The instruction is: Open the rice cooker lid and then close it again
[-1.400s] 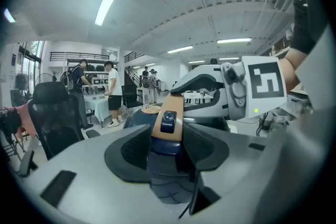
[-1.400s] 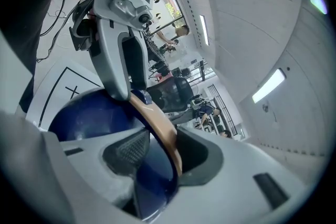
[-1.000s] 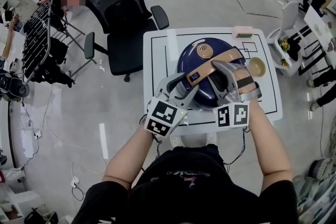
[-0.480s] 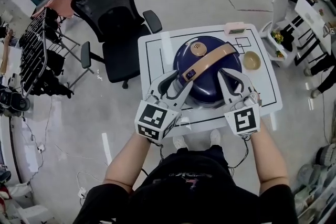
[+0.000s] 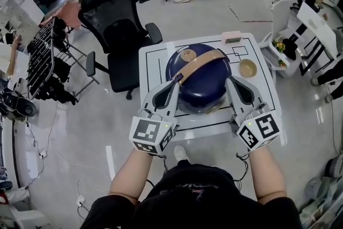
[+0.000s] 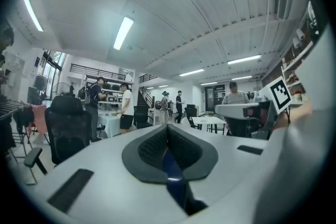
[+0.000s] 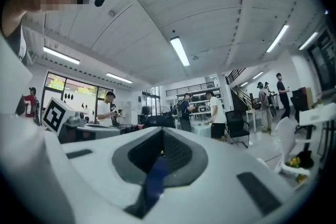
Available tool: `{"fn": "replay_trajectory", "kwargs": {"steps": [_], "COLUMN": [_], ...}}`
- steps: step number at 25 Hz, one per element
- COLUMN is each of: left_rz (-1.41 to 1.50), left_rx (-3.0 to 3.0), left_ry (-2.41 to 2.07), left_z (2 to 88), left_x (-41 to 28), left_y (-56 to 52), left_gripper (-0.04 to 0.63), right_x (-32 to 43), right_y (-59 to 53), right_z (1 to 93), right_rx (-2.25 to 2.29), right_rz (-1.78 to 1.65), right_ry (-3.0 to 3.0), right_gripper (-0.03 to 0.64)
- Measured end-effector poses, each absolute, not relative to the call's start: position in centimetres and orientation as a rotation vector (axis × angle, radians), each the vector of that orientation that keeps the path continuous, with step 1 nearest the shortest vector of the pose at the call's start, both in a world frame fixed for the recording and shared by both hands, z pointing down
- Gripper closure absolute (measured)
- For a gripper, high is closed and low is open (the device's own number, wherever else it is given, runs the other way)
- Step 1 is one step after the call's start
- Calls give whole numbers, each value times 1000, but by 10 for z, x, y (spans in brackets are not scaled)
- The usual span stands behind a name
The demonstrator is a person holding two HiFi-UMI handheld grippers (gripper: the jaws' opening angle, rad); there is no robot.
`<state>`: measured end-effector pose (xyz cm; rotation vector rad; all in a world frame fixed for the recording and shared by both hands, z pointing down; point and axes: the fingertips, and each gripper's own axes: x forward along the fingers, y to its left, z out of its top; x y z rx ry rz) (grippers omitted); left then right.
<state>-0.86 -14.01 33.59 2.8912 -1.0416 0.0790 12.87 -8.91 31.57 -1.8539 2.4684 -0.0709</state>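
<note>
A dark blue rice cooker [image 5: 201,86] with a tan handle [image 5: 202,60] stands on the white table [image 5: 155,59], its lid down. My left gripper [image 5: 178,79] hovers at the cooker's left side and my right gripper [image 5: 229,81] at its right side, neither touching it. Both pairs of jaws have just been closing and now stand shut with nothing between them. In the left gripper view the left gripper [image 6: 168,134] has its dark pads pressed together, with a blue sliver of the cooker below. The right gripper [image 7: 160,147] looks the same in its own view.
A small tan bowl [image 5: 247,67] and a pink box [image 5: 232,36] sit on the table's far right. A black office chair [image 5: 115,24] stands at the table's far left, a clothes rack [image 5: 43,56] further left, a white cart [image 5: 284,35] to the right. People stand in the background.
Both grippers have drawn back off the cooker's handle and top and risen to its sides. Their jaws, open before, are now shut. The right gripper has rolled.
</note>
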Motion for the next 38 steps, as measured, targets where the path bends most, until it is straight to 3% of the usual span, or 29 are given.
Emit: {"fn": "replay_trajectory", "kwargs": {"steps": [24, 38], "left_rz": [64, 61], "left_rx": [2768, 2753], "left_ry": [-1378, -1398], "left_z": [342, 334], "left_x": [30, 0], "left_y": [82, 107], "left_gripper": [592, 592], "right_x": [140, 106], "right_y": [88, 113], "right_z": [318, 317], "right_rx": [-1494, -1469], "right_rz": [42, 9], "right_ry": [2776, 2786], "right_gripper": [615, 615]}}
